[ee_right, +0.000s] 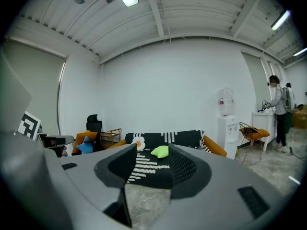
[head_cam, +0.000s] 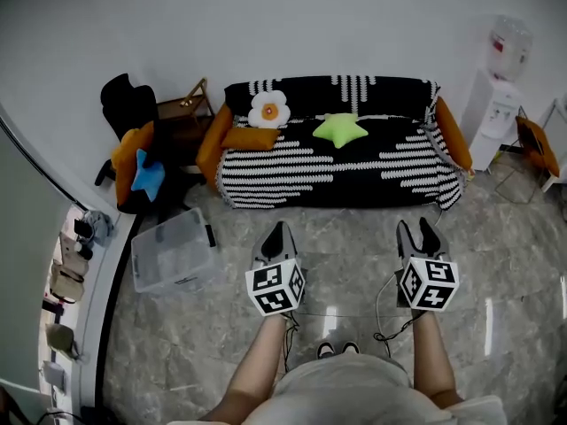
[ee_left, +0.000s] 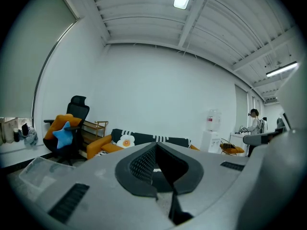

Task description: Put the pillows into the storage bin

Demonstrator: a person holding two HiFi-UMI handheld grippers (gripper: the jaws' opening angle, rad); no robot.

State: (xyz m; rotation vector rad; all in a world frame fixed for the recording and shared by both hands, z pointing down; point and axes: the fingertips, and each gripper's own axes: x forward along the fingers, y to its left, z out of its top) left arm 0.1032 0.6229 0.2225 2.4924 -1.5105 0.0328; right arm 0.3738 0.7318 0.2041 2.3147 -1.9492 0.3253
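Forward, left gripper (head_cam: 280, 227) (closed), right gripper (head_cam: 416, 227) parted

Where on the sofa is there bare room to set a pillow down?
The sofa is bare on its right half, between the green pillow and the orange end pillow. Its left end is crowded with the flower pillow and the orange seat pillow.

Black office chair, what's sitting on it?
On the chair: an orange pillow with a blue star pillow in front. They cover the seat, so anything beneath is hidden.
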